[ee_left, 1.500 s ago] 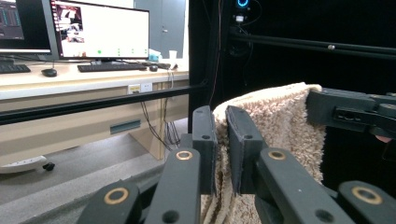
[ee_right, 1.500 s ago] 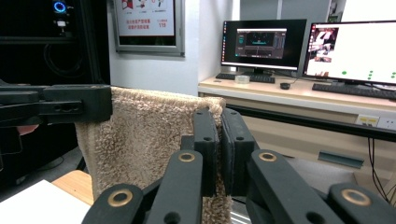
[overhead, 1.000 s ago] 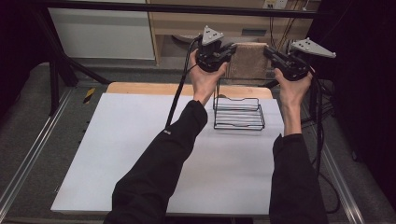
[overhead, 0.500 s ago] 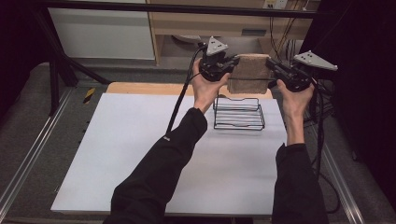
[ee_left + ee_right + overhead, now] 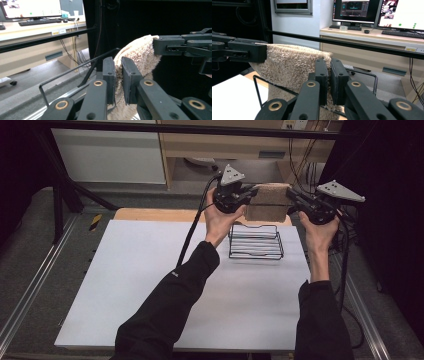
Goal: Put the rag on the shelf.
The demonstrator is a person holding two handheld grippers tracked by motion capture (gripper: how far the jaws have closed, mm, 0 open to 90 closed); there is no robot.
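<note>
Biggest thing here is the white table [image 5: 150, 285], which takes up most of the high view, with a strip of bare wood along its far edge at about 12 o'clock. The person's two dark sleeves come in from 6 o'clock, the left forearm [image 5: 175, 305] slanting up toward 1 o'clock and the right forearm [image 5: 320, 320] going pretty much straight up. Next down in size is the beige towel [image 5: 269, 202] — a fuzzy, folded piece of cloth held up in the air between the two grippers, at roughly 1 o'clock in the high view, hanging above and just behind the rack rather than resting on anything. The black wire rack [image 5: 256, 241] sits on the table just below the towel, close to the far right part of the white surface, and nothing is lying in it. Left gripper [image 5: 248, 195] is clamped onto the towel's left edge; in the left gripper view you can see the pile squeezed between its two black pads [image 5: 109, 75], with cloth bulging out above and below. Right gripper [image 5: 292, 202] is doing the same on the opposite edge — in the right gripper view its jaws are pinched nearly together with the towel's corner [image 5: 322, 56] caught between them. So both are gripping the towel, stretched fairly flat between them, with its lower part drooping down toward the rack's wires.
</note>
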